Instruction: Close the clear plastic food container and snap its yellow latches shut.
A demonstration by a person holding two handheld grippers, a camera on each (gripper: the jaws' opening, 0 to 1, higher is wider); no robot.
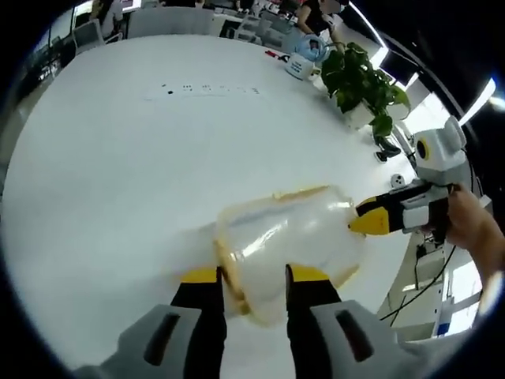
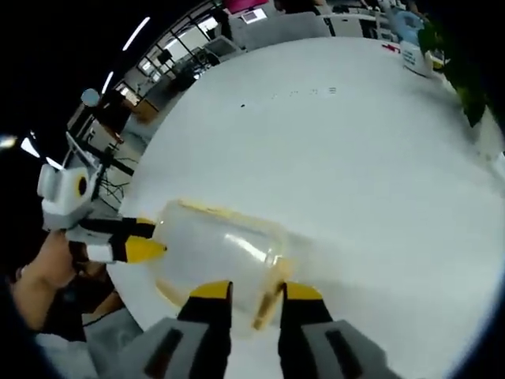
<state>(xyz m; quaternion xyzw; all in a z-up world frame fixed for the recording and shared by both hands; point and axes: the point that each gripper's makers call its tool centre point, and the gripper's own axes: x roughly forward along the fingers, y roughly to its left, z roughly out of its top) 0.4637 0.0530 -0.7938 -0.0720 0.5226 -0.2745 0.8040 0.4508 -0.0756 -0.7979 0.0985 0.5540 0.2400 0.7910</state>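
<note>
Behind container (image 1: 288, 245), potted plant (image 1: 361, 83).

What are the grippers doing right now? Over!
Left gripper and right gripper, jaws apart, at opposite ends of the clear container. Container lying on the white table. Nothing in the way.

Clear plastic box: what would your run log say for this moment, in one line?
container on white table | left gripper straddling one end | right gripper straddling opposite end | latch state unclear

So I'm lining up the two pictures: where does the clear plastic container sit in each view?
Left gripper view: container low centre, just above the left gripper.
Right gripper view: container low, left of centre, above the right gripper.
Shared landmark: the white table.
</note>
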